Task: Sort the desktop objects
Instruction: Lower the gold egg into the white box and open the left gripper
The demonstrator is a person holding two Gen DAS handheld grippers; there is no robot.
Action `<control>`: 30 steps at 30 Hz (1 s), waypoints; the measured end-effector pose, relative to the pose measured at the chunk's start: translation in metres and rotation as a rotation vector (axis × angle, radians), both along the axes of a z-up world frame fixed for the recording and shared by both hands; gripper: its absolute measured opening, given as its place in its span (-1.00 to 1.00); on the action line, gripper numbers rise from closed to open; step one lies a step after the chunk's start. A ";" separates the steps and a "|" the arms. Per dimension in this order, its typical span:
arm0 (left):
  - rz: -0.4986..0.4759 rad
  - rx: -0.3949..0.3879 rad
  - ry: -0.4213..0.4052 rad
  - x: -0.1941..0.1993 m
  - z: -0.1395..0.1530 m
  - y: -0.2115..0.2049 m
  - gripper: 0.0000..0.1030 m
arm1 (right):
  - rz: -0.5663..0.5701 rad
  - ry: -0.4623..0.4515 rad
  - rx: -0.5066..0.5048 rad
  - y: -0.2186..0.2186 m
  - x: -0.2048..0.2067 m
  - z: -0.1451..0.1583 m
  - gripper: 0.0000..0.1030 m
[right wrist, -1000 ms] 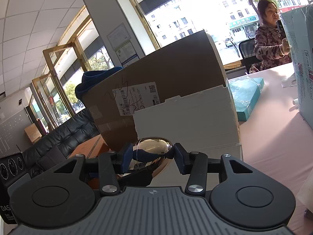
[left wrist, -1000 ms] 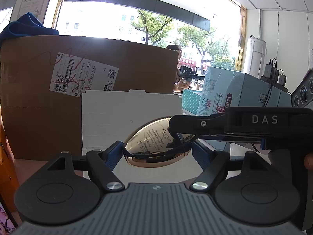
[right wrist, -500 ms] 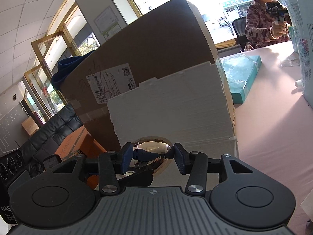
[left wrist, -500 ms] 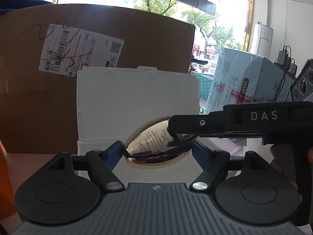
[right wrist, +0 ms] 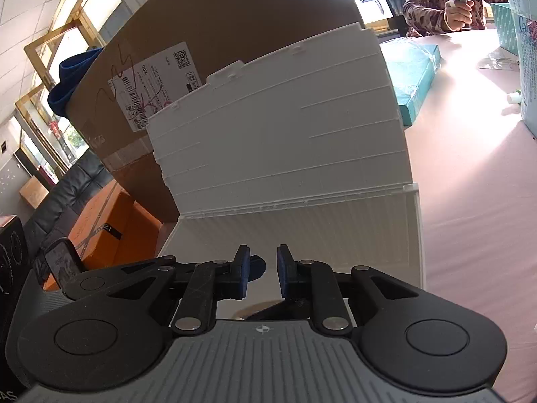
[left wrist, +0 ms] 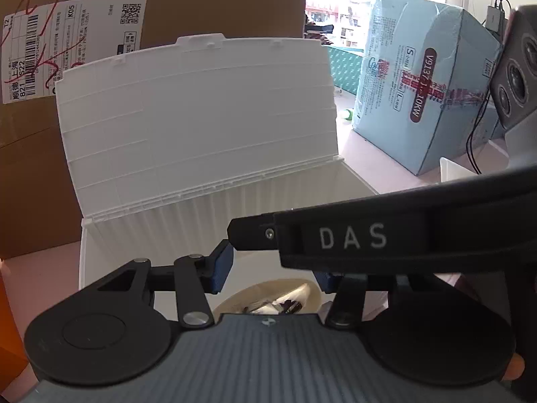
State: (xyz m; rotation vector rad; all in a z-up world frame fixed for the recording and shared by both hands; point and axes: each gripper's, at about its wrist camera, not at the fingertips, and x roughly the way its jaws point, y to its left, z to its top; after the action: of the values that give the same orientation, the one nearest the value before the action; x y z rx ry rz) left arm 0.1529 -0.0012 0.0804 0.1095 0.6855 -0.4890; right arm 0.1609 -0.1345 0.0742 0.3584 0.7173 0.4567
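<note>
Two handheld grippers over one white storage box, listed left to right.

Cardboard carton (left wrist: 40, 168): far left, shipping label on its face, directly behind the box.

White storage box (left wrist: 214, 201): ribbed plastic, hinged lid (left wrist: 198, 114) standing upright and open; body on the pink tabletop (right wrist: 470, 201).

Left gripper (left wrist: 273, 270): blue pads spread wide apart, clamped on nothing, poised above the box interior.

Round glossy object (left wrist: 268, 302): cream-gold rim with a printed label visible, lying low inside the box just below the left gripper's pads; exact identity uncertain, partly hidden by the gripper body.

Right gripper (right wrist: 262, 272): pads drawn near one another with a narrow gap between, nothing seen between them; its black body, marked DAS, crosses the left wrist view above the box.

Pale blue carton (left wrist: 423, 100): right of the box, well apart. Teal flat package (right wrist: 412, 77) further back. Another person (right wrist: 446, 0) seated at the far end, holding a similar tool.

Progress, as a judgement: one item appears deposited and released in the box. Remaining: further desktop items, if any, and closing the lid; none of these is visible near the grippers.
</note>
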 end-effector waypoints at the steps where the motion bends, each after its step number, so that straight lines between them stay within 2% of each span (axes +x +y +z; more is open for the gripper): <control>1: 0.000 -0.012 0.011 0.001 -0.001 0.002 -0.11 | 0.003 -0.001 -0.003 0.001 0.001 0.000 -0.68; 10: 0.034 0.001 0.023 0.005 -0.007 0.008 -0.10 | -0.024 0.032 -0.021 -0.007 0.009 -0.008 -0.68; 15: 0.052 -0.004 0.015 0.003 -0.005 0.017 -0.09 | -0.031 0.024 0.004 -0.011 0.007 -0.007 -0.67; 16: 0.055 -0.008 0.017 0.002 -0.005 0.019 -0.05 | -0.035 0.017 0.011 -0.013 0.005 -0.005 -0.66; 17: 0.057 -0.015 0.020 0.002 -0.004 0.021 0.14 | -0.039 0.011 0.018 -0.014 0.004 -0.004 -0.61; 18: 0.064 -0.024 0.023 0.002 -0.003 0.023 0.33 | -0.040 0.006 0.032 -0.017 0.002 -0.002 -0.37; 19: 0.075 -0.035 0.020 0.000 -0.001 0.025 0.69 | -0.033 0.001 0.059 -0.019 0.000 0.000 -0.15; 21: 0.075 -0.063 0.008 -0.004 0.003 0.030 0.68 | -0.024 -0.007 0.114 -0.025 -0.004 0.004 0.07; 22: 0.077 -0.073 0.006 -0.006 0.005 0.032 0.69 | -0.030 -0.012 0.132 -0.027 -0.006 0.006 0.25; 23: 0.083 -0.084 0.004 -0.008 0.007 0.034 0.69 | -0.047 -0.024 0.143 -0.028 -0.010 0.009 0.45; 24: 0.089 -0.096 0.000 -0.011 0.010 0.035 0.69 | -0.071 -0.041 0.151 -0.030 -0.015 0.013 0.77; 27: 0.082 -0.121 -0.019 -0.021 0.016 0.040 0.81 | -0.072 -0.077 0.191 -0.037 -0.026 0.021 0.80; 29: 0.066 -0.124 -0.045 -0.030 0.020 0.041 1.00 | -0.057 -0.086 0.230 -0.042 -0.033 0.025 0.81; 30: 0.059 -0.123 -0.066 -0.036 0.023 0.041 1.00 | -0.053 -0.093 0.243 -0.045 -0.037 0.026 0.85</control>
State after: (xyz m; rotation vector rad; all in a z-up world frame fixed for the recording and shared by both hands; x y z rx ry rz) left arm 0.1166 0.0395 0.1033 -0.0105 0.5909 -0.4675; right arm 0.1238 -0.1792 0.1002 0.5789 0.5615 0.5083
